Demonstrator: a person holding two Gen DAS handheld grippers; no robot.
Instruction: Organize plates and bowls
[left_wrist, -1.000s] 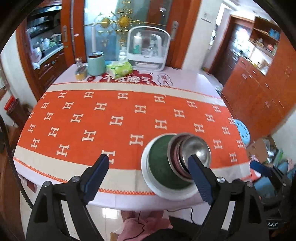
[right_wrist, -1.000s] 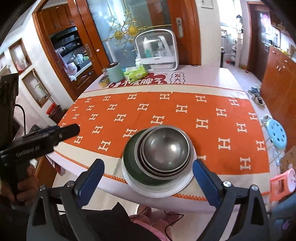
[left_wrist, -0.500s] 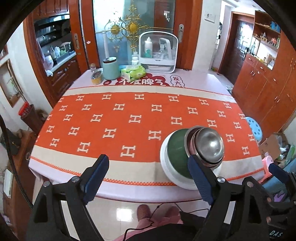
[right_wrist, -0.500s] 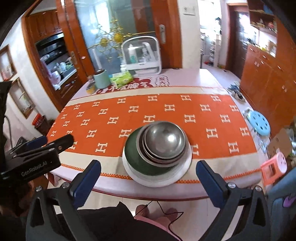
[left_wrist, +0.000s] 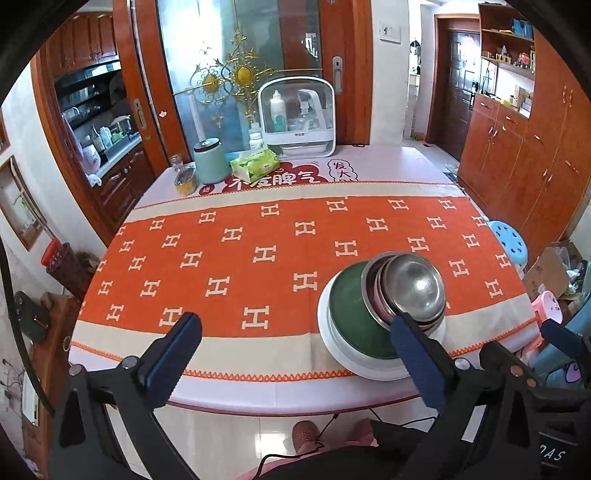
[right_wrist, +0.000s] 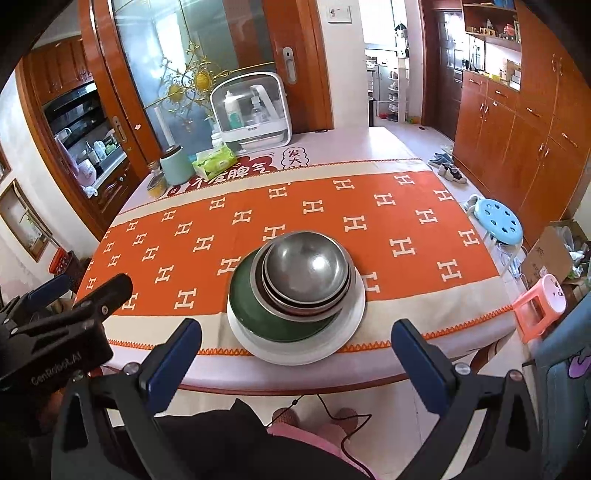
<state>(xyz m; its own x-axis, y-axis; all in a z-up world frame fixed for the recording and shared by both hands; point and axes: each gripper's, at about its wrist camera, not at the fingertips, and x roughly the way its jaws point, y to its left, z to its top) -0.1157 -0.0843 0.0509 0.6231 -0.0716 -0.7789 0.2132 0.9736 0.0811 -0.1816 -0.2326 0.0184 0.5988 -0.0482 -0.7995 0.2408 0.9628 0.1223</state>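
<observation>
A stack stands near the table's front edge: a white plate (right_wrist: 349, 330) at the bottom, a green dish (right_wrist: 255, 314) on it, and nested steel bowls (right_wrist: 306, 266) on top. My right gripper (right_wrist: 295, 328) hangs in front of and above the stack, open and empty. In the left wrist view the stack sits right of centre, with the steel bowls (left_wrist: 413, 288) behind the right finger. My left gripper (left_wrist: 293, 325) is to the stack's left; its jaws are opening, with nothing between them. Its black body (right_wrist: 74, 314) shows at the left of the right wrist view.
An orange patterned cloth (left_wrist: 258, 254) covers the table. At the far end stand a teal canister (left_wrist: 210, 160), a green tissue pack (left_wrist: 255, 164), a small jar (left_wrist: 184, 181) and a white storage box (left_wrist: 297, 114). A blue stool (right_wrist: 496, 218) and a pink stool (right_wrist: 539, 306) stand to the right.
Both grippers have drawn back from the table and levelled, so the stack looks farther off and more floor shows below the edge. The stack itself has stayed in place.
</observation>
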